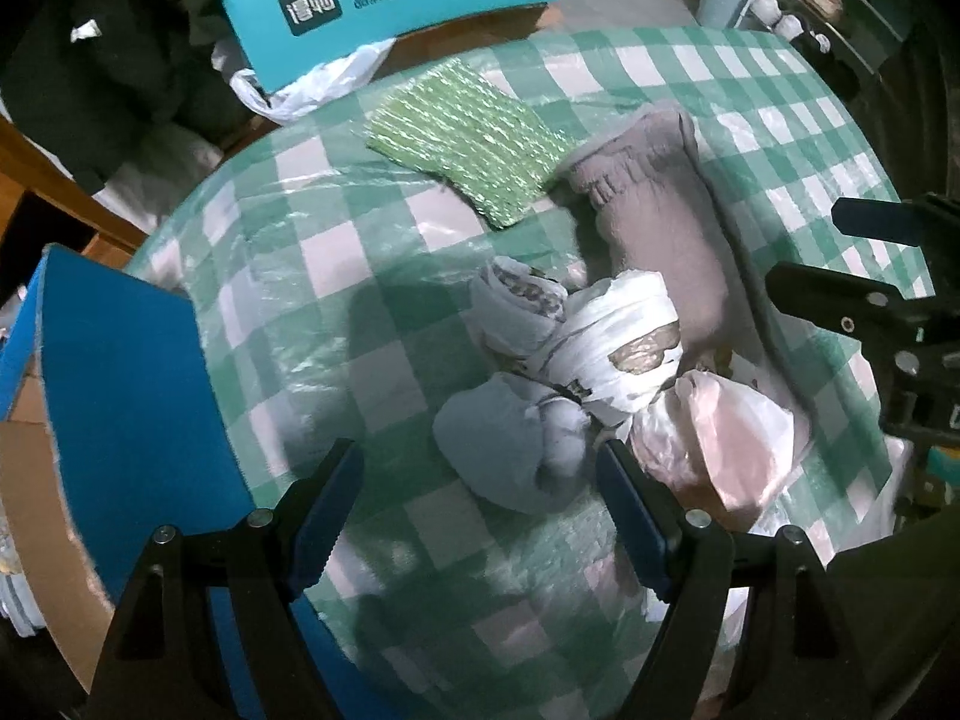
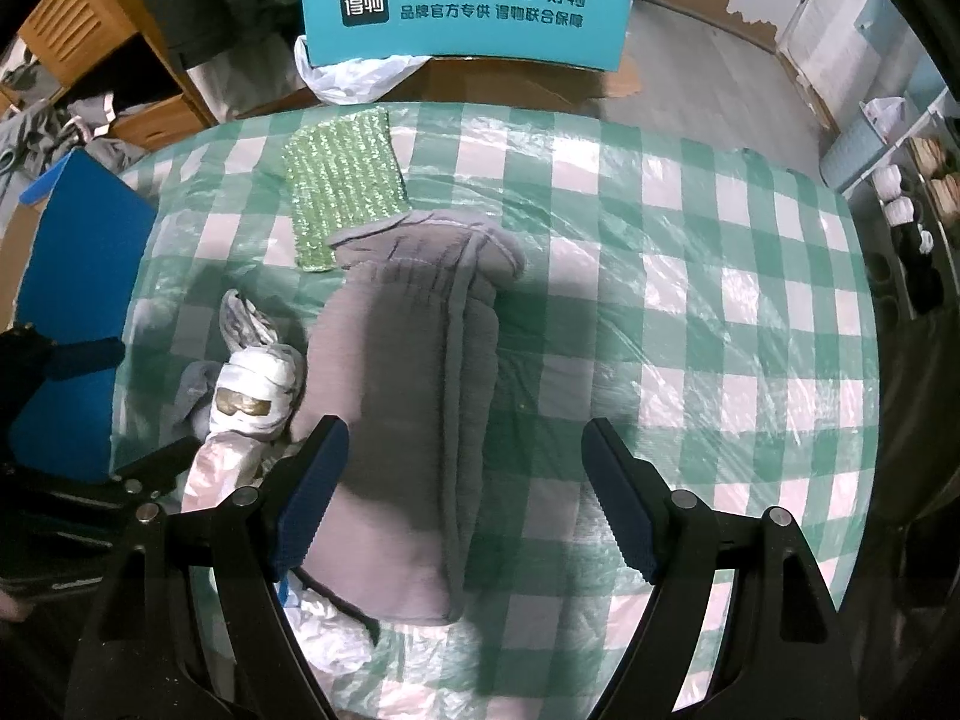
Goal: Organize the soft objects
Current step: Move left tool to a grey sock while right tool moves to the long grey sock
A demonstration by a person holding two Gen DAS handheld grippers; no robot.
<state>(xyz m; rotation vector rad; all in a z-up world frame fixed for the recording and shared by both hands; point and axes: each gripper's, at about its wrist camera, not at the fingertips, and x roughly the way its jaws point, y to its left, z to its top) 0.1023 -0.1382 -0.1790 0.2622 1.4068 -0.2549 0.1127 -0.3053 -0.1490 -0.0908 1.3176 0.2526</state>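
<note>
A folded grey-brown garment [image 2: 408, 396] lies on the green-checked table [image 2: 690, 312], also in the left wrist view [image 1: 660, 228]. A green knitted cloth [image 1: 468, 144] lies behind it, and shows in the right wrist view [image 2: 345, 186]. Rolled white plastic bags [image 1: 612, 348], a grey sock bundle [image 1: 510, 450] and a pink bag [image 1: 720, 438] lie in a heap. My left gripper [image 1: 480, 510] is open just before the sock bundle. My right gripper [image 2: 462, 498] is open above the garment's near end; it shows at the right in the left wrist view [image 1: 834, 252].
A blue-lined cardboard box [image 1: 120, 396] stands at the table's left edge, seen too in the right wrist view [image 2: 78, 276]. A teal box flap with print [image 2: 468, 6] rises behind the table. Shelves with cups [image 2: 900, 204] are at the far right.
</note>
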